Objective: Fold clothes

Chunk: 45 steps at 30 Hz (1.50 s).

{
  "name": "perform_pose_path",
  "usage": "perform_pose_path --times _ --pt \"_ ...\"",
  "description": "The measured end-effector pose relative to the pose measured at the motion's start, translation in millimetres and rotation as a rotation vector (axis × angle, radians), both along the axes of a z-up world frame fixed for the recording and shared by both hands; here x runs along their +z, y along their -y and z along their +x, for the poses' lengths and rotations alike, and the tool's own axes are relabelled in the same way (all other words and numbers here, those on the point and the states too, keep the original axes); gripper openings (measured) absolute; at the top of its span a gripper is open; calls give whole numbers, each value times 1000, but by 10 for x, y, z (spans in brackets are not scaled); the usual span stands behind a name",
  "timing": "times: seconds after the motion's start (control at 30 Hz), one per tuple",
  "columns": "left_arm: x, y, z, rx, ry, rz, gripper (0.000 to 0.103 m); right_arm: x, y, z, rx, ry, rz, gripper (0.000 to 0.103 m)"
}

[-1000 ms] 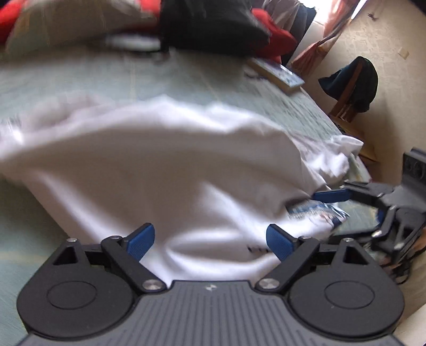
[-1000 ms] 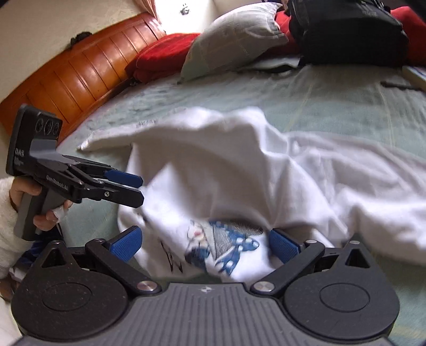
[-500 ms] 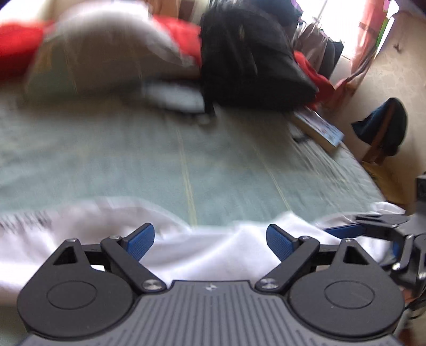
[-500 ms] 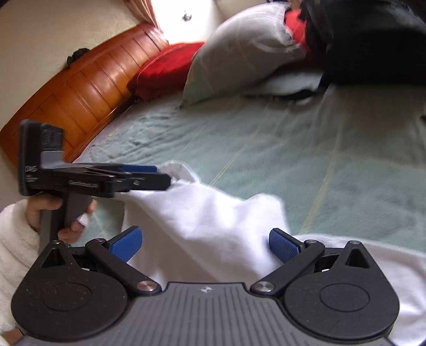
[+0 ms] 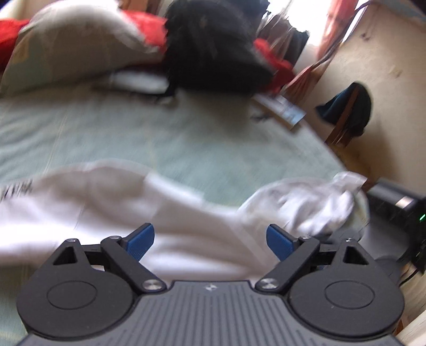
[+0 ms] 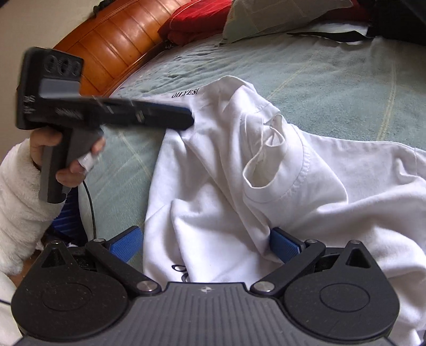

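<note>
A white T-shirt (image 6: 239,173) with black lettering lies crumpled on the green bedspread (image 6: 332,74); its collar faces up. In the left wrist view the shirt (image 5: 133,207) is blurred and spreads across the lower frame. My left gripper (image 5: 210,238) is open, with the shirt's cloth lying between and below its blue pads. From the right wrist view the left gripper (image 6: 186,117) hovers at the shirt's left edge, fingers seen side-on. My right gripper (image 6: 206,243) is open, with the shirt's folds bunched between its pads.
A grey pillow (image 5: 74,50), red cushions (image 6: 197,18) and a black bag (image 5: 213,53) sit at the bed's far end. A book (image 5: 287,111) lies near the right edge. A wooden headboard (image 6: 106,53) curves on the left. A chair with dark clothing (image 5: 348,109) stands by the wall.
Both grippers went up and forward, then came back down to the shirt. The shirt was flipped over: the printed picture is out of sight, the collar now faces up.
</note>
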<state>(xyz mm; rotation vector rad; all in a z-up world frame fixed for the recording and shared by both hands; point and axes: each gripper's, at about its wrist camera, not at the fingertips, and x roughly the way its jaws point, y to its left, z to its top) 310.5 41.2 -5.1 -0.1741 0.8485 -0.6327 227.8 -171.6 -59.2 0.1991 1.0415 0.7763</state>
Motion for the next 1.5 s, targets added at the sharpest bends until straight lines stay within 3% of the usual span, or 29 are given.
perform_pose_path --times 0.07,0.2,0.33,0.47,0.6,0.77,0.87,1.07,1.23,1.37,1.5 --pt "-66 65 62 -4 -18 1 91 38 -7 -34 -1 7 -18 103" --pt "-412 72 135 14 -132 68 91 273 58 -139 9 72 -50 103" --pt "-436 -129 13 50 -136 10 91 591 295 -129 -9 195 -59 103" --pt "-334 -170 -153 69 -88 47 91 730 564 196 -43 259 -56 100" --pt "-254 -184 -331 80 -34 119 91 689 688 705 -66 164 70 96" --pt "-195 -171 -558 83 48 247 91 428 489 1293 -48 -71 249 96" --pt "-179 -251 -645 101 71 291 91 248 250 1553 -22 -158 250 96" --pt "-222 -494 -723 156 47 287 91 -157 -100 1858 -1 -362 186 97" --pt "-240 -624 -713 170 43 268 91 -218 -176 1784 22 -414 277 99" --pt "-204 -686 -707 194 50 256 91 -111 -326 1850 2 -331 301 96" --pt "-196 -719 -712 204 54 249 92 180 -219 1915 -7 -239 401 96"
